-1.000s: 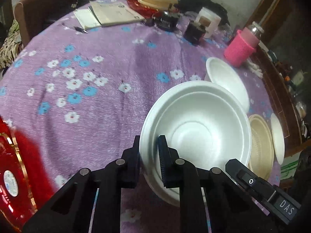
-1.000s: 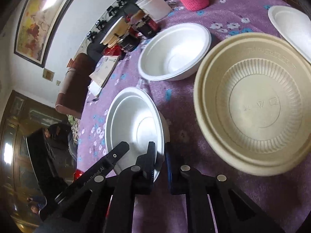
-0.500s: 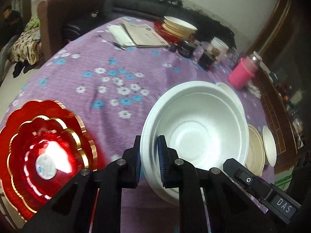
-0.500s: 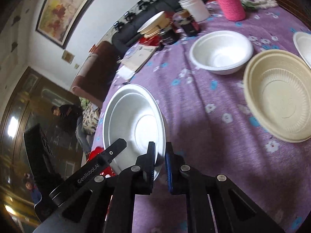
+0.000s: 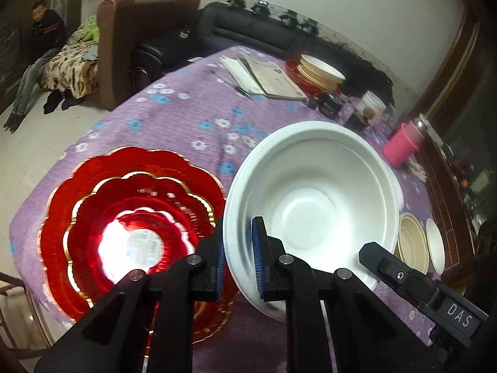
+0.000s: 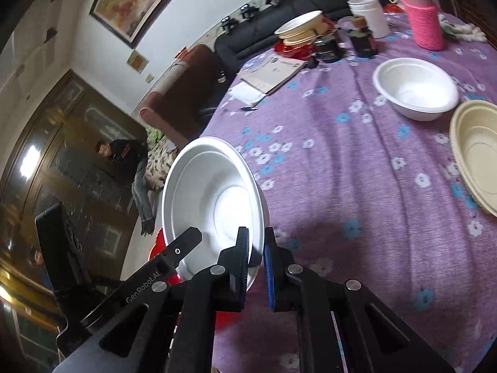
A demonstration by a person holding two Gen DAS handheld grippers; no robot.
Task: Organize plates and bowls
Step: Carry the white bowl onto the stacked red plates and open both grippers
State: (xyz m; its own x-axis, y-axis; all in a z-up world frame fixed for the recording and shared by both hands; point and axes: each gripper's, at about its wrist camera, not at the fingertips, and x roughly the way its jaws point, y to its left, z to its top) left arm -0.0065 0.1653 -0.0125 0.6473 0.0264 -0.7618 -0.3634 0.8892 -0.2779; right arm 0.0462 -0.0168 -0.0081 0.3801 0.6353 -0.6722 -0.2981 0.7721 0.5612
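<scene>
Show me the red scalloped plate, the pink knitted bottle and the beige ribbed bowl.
Red scalloped plate with gold trim point(image 5: 93, 199): left wrist view, ridged inner ring.
Pink knitted bottle sleeve point(image 6: 425, 25): right wrist view, sleeve's middle.
Beige ribbed bowl point(image 6: 480, 152): right wrist view, inner wall.

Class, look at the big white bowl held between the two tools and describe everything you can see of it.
The white bowl is round, deep and plain, with a broad rolled rim and a flat circular base; it looks like foam or moulded pulp. It is empty and clean. It hangs tilted above the purple cloth, beside the red plates. The left tool pinches its rim on one side, the right tool on the opposite side, one pad inside and one outside each.
</scene>
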